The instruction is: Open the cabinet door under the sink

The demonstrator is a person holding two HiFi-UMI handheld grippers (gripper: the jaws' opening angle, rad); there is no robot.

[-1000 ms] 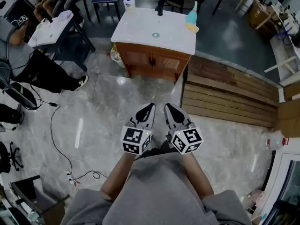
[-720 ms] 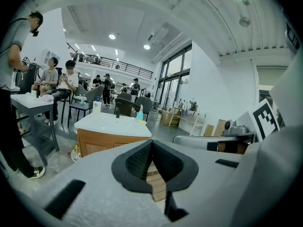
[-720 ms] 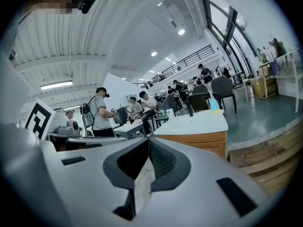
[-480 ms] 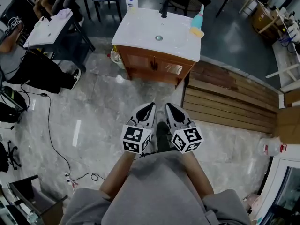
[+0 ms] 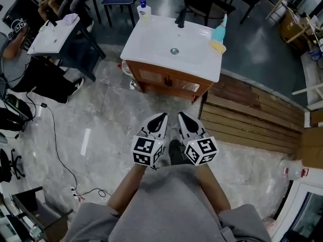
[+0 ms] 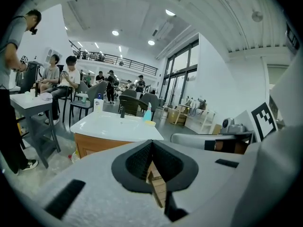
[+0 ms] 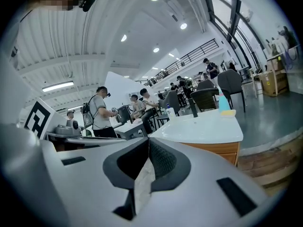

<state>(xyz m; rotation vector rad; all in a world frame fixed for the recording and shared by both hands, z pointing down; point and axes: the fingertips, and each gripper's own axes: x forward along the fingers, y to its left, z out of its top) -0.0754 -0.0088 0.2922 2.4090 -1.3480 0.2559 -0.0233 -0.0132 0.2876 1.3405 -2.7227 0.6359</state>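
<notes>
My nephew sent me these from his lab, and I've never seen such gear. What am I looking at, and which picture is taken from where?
There is no robot here. A person holds a two-jaw tool in each hand: the left gripper and the right gripper. The cubes with square markers are part of them. The top-down picture comes from a camera on the person's head. The two rounded pictures come from cameras riding on each gripper, looking along its jaws. Both pairs of jaws are together and hold nothing. Ahead stands a white sink on a wooden cabinet whose doors look shut. On the sink are a black faucet, a white bottle, a turquoise bottle and a yellow sponge.
</notes>
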